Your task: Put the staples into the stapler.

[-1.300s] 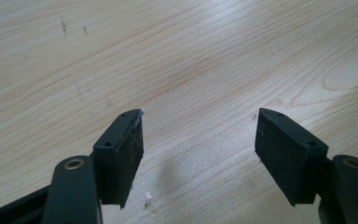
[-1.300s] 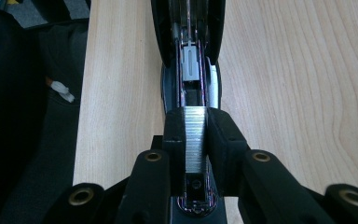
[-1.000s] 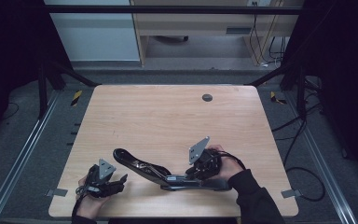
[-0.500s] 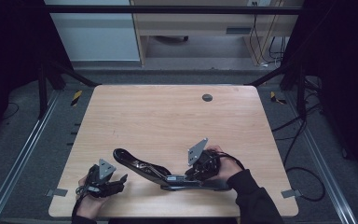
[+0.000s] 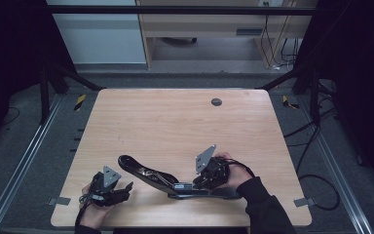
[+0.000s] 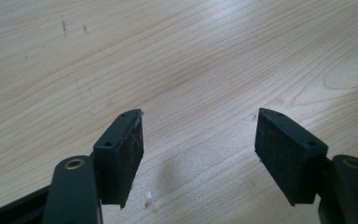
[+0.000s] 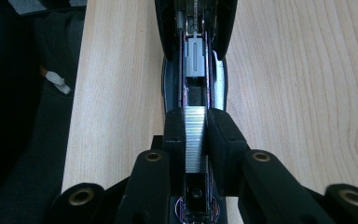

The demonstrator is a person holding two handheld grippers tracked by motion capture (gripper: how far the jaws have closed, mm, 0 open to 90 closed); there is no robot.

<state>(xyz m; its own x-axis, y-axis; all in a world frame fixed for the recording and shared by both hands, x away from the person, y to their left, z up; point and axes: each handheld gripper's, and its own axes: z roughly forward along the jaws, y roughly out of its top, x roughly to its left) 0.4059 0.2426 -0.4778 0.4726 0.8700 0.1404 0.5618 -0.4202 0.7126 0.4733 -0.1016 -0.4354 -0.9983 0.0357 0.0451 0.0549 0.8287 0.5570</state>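
One strip of staples [image 7: 195, 135] sits pinched between the right gripper [image 7: 196, 140] jaws, directly over the opened stapler [image 5: 175, 179] near the table's [image 5: 175, 122] front edge, its length running along the magazine channel [image 7: 195, 88]. Left gripper [image 6: 198, 149], jaws spread, waits apart.

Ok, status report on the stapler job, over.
Left tool open, idle over bare wooden table. Right tool shut on silver staple strip, above the opened black stapler channel. Nothing in the way.
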